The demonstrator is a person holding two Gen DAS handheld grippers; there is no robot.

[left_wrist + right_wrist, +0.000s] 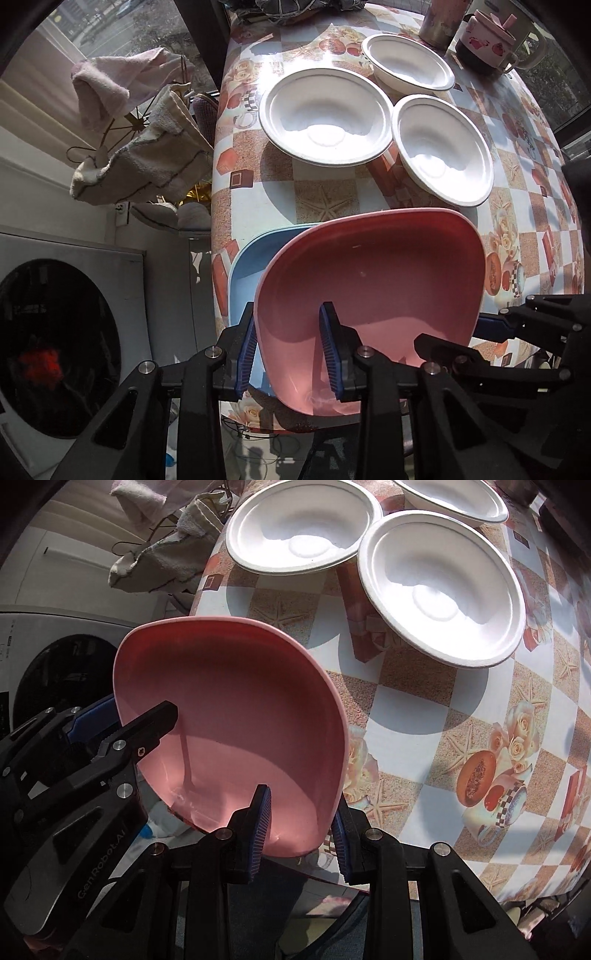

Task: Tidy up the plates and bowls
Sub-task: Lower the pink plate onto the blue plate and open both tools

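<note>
Table: patterned oilcloth of checks, roses and starfish, filling the centre and right of both views.

Washing machine: round dark door, lower left of the left wrist view.

Pink plate: squarish with rounded corners, lower centre of the left wrist view and centre left of the right wrist view. It is held over the table's near edge, above the blue plate.

Blue plate: same shape, lying on the table's left edge and mostly hidden under the pink one.

White bowls, three: largest upper centre; second just to its right, rims almost touching; third behind them, toward the top of the frame.

Towels: draped on a rack, upper left, beside the table.

Left gripper: bottom centre of its own view, blue pads on either side of the pink plate's near-left rim, one inside, one outside; clamped on it.

Right gripper: bottom centre of its own view, pads pinching the pink plate's opposite rim.

Mug: pink-patterned with lid, top right corner.
</note>
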